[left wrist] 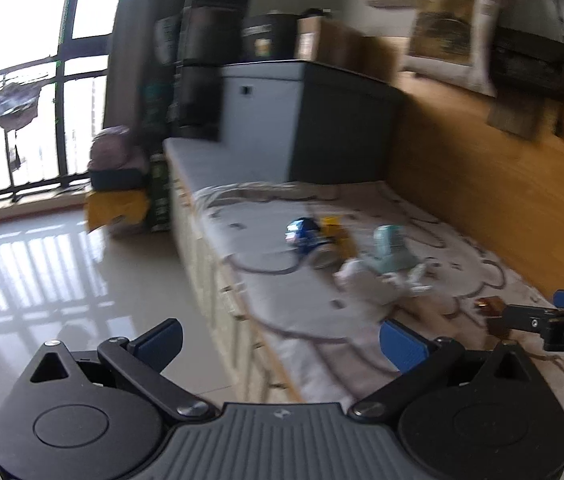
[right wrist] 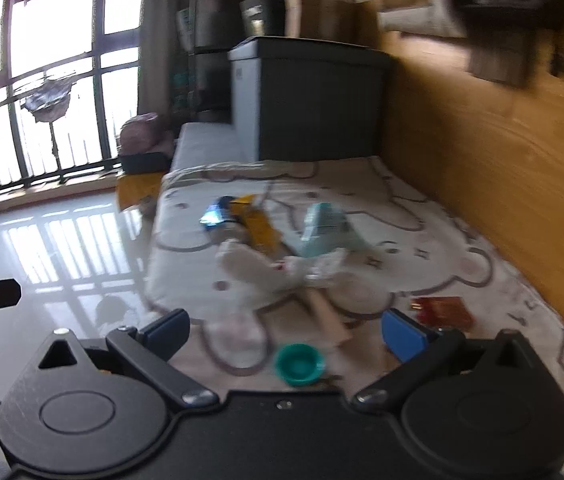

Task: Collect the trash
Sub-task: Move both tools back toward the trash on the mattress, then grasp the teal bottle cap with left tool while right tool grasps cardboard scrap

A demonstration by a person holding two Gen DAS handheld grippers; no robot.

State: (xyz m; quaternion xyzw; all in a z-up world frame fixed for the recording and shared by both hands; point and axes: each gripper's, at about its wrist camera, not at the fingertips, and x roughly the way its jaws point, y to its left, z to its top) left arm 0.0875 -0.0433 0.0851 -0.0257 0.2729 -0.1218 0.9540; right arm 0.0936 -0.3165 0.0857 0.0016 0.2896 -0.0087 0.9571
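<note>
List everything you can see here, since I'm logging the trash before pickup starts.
bottle cap: one, teal, on the blanket nearest the right claw
red packet: one, red, blanket near the wood wall
white wrappers: a crumpled heap, white, mid-blanket
pale green carton: one, behind the heap
yellow wrapper: one, left of the carton
blue wrapper: one, shiny, far left of the pile
blanket: one, pale with bear outlines
left claw: open, empty
right claw: open, empty
</note>
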